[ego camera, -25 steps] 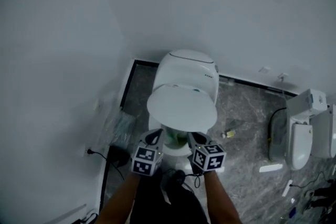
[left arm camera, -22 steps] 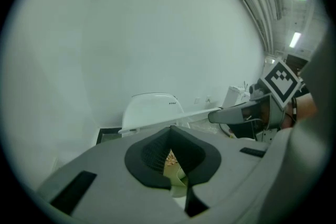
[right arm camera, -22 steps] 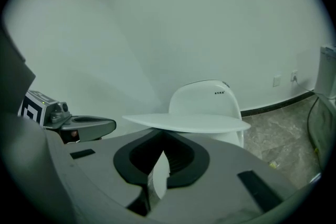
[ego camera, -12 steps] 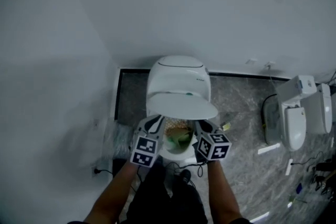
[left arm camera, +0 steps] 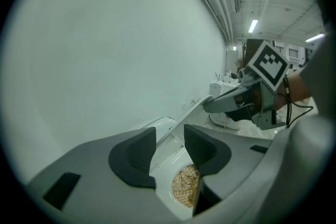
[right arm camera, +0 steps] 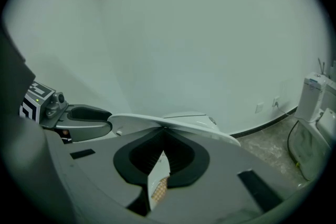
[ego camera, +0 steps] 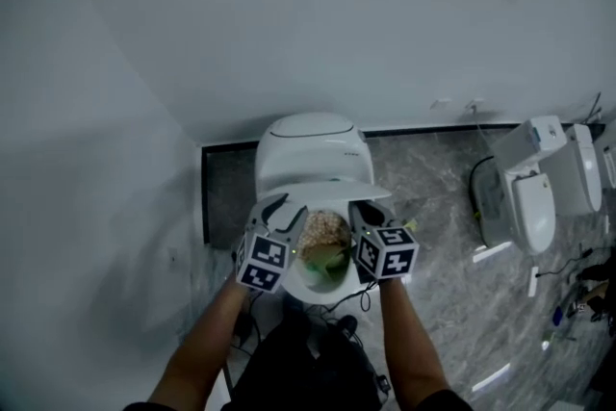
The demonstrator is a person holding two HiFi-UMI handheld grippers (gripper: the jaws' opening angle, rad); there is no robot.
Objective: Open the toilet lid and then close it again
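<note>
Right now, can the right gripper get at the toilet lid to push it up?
Probably yes: the right gripper, jaws together, sits right beneath the front edge of the half-raised toilet lid, with nothing in between.

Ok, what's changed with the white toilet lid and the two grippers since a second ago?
The left gripper and right gripper rose, tipping the white oval toilet lid further open. The left gripper's jaws have just been opening, the lid's edge loose between them. The white toilet bowl stayed put.
</note>
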